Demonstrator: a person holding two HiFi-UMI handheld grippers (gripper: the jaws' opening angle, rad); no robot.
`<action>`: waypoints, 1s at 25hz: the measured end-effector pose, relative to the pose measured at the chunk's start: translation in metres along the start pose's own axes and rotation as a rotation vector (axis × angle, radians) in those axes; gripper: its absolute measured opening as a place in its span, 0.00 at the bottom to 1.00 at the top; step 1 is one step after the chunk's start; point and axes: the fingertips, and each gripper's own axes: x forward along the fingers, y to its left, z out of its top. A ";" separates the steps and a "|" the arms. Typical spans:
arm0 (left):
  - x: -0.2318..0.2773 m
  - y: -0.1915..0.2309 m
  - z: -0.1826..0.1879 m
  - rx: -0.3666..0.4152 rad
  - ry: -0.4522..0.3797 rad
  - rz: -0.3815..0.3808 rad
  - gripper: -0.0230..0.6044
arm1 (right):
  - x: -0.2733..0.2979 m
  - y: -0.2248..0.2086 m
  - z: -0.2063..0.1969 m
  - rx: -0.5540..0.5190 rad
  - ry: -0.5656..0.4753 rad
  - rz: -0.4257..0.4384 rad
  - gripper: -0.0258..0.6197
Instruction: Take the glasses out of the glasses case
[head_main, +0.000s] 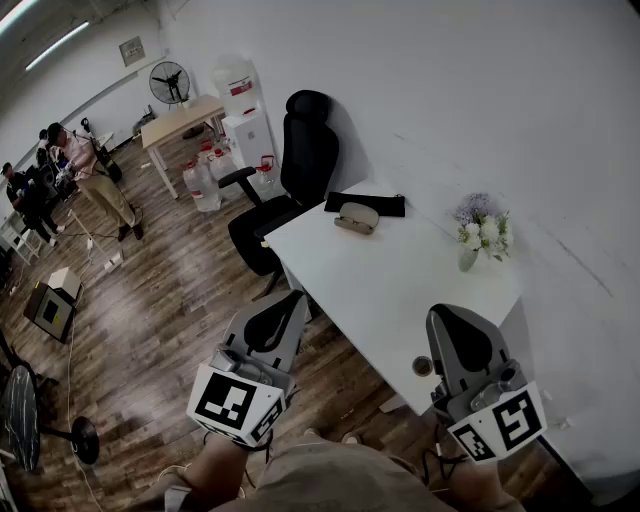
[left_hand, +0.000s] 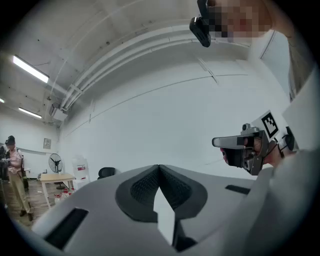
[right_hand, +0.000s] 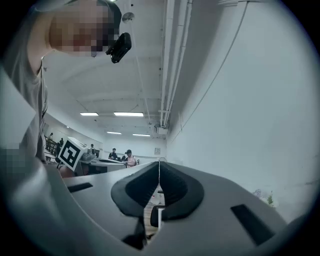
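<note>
A beige glasses case (head_main: 357, 217) lies shut at the far end of the white table (head_main: 380, 290), right beside a flat black pouch (head_main: 366, 203). No glasses are visible. Both grippers are held well short of the case, at the table's near edge. My left gripper (head_main: 297, 296) hangs over the floor just left of the table, jaws together with nothing between them (left_hand: 159, 166). My right gripper (head_main: 437, 312) sits at the near right corner, also shut and empty (right_hand: 159, 161). It shows at the right of the left gripper view (left_hand: 245, 147).
A vase of white flowers (head_main: 484, 236) stands at the table's right side by the wall. A black office chair (head_main: 296, 175) is at the far left corner. A small round fitting (head_main: 423, 366) sits near the front edge. People (head_main: 90, 180) stand far left.
</note>
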 end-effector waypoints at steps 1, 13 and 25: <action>0.000 0.000 0.000 0.000 0.000 0.001 0.06 | 0.000 -0.001 0.000 0.005 -0.002 0.000 0.09; 0.003 -0.003 -0.001 -0.002 0.001 -0.003 0.06 | 0.000 -0.001 -0.005 0.017 -0.006 0.036 0.09; 0.023 0.037 -0.023 -0.018 0.010 0.056 0.06 | 0.040 -0.019 -0.034 -0.012 0.042 0.030 0.43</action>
